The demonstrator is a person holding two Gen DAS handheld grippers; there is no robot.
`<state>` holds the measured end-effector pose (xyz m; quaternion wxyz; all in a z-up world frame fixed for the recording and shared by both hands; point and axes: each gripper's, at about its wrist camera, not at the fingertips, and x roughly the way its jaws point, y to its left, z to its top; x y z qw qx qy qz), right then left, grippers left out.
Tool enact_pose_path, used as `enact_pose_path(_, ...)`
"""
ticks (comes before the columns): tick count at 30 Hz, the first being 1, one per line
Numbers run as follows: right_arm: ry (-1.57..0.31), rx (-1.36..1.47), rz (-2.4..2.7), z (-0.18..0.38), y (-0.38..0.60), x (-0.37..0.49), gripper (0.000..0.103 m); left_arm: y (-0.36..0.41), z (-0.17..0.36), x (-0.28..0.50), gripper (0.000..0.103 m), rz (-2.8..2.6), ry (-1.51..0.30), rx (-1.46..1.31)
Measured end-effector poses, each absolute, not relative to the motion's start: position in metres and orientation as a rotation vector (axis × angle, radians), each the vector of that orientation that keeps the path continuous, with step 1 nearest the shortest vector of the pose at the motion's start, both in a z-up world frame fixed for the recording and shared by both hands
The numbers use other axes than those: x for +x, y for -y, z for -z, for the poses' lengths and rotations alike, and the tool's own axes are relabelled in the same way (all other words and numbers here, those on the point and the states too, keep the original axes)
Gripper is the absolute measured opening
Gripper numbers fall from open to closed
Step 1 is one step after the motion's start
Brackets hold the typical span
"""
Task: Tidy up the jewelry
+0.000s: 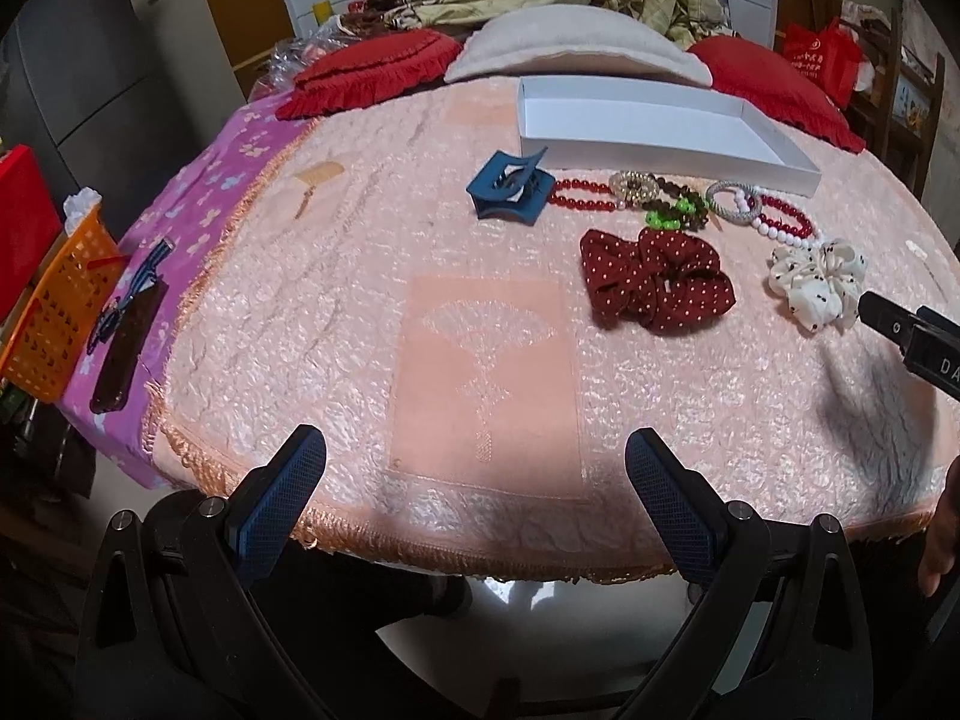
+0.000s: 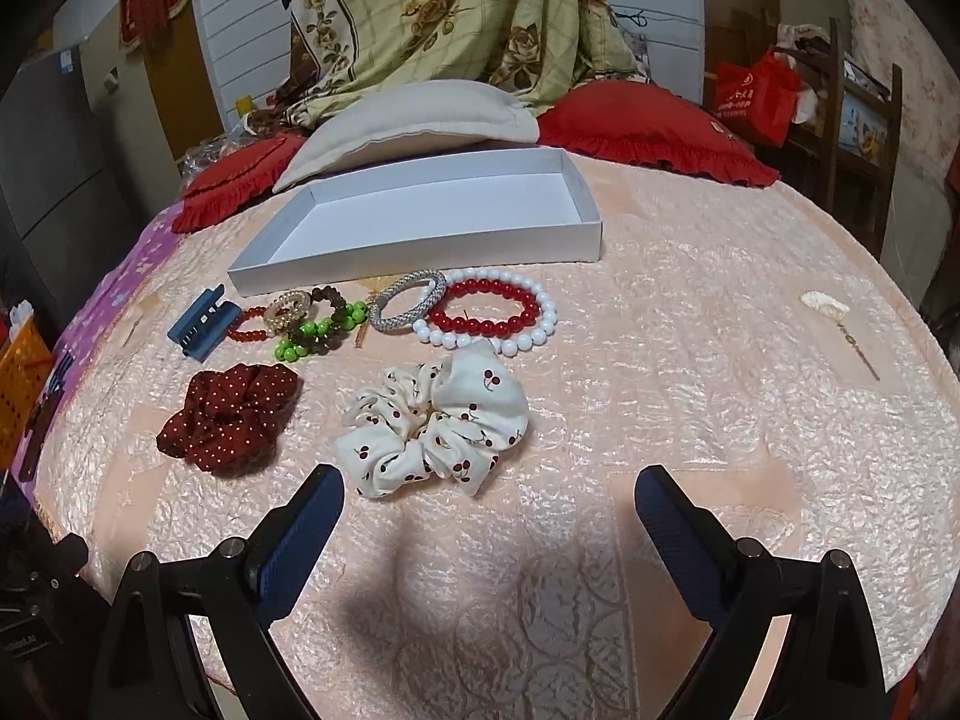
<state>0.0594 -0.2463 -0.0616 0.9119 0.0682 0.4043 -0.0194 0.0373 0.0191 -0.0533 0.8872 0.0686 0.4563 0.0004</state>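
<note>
An empty white box (image 2: pixel 420 222) lies at the back of the pink bedspread; it also shows in the left wrist view (image 1: pixel 654 120). In front of it lie a blue hair claw (image 1: pixel 509 185), bead bracelets in red (image 2: pixel 480 307), white (image 2: pixel 543 330), green (image 2: pixel 306 339) and brown, and a silver bangle (image 2: pixel 408 300). Nearer lie a dark red dotted scrunchie (image 2: pixel 231 414) (image 1: pixel 657 279) and a white cherry-print scrunchie (image 2: pixel 435 420) (image 1: pixel 819 282). My right gripper (image 2: pixel 489 495) is open and empty, just short of the white scrunchie. My left gripper (image 1: pixel 477 456) is open and empty over the bed's near edge.
Red cushions (image 2: pixel 654 126) and a grey pillow (image 2: pixel 414 114) line the back of the bed. A small shell hairpin (image 2: pixel 831 312) lies at the right. An orange basket (image 1: pixel 57 306) stands left of the bed, with a dark case (image 1: pixel 126 348) on the purple sheet.
</note>
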Motion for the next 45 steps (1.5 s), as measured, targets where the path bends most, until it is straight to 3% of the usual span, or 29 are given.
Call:
enact_pose_path(11,-0.829,0.168,0.023,0.07,0.248,0.065,0.096,-0.017,0.064,0.055,0.1,0.033,-0.989,0.148)
enact_pose_path(20,-0.832,0.204,-0.019,0.072,0.253,0.074,0.084,-0.019,0.045,0.109,0.1,0.165,-0.976,0.02)
enact_pose_path(25,-0.859,0.205,-0.036,0.078,0.253,0.083,0.069,-0.006,0.055,0.141,0.1,0.243,-1.004,0.002)
enact_pose_path(28,-0.877,0.244,-0.049,0.083,0.257,0.093,0.069,0.001,0.065,0.157,0.094,0.271,-1.027,0.005)
enact_pose_path(36,-0.902,0.311,-0.075,0.092,0.261,0.112,0.069,0.015,0.09,0.18,0.093,0.345,-1.1,-0.051)
enact_pose_path(39,-0.9,0.303,-0.08,0.092,0.256,0.117,0.067,0.023,0.094,0.176,0.076,0.341,-1.088,-0.015)
enact_pose_path(41,-0.899,0.288,-0.08,0.093,0.252,0.12,0.056,0.031,0.093,0.172,0.039,0.314,-1.071,0.048)
enact_pose_path(43,-0.898,0.271,-0.082,0.093,0.249,0.122,0.031,0.032,0.093,0.17,0.019,0.284,-1.071,0.064)
enact_pose_path(45,-0.91,0.287,-0.099,0.092,0.247,0.123,0.025,0.028,0.089,0.169,0.013,0.274,-1.093,0.031)
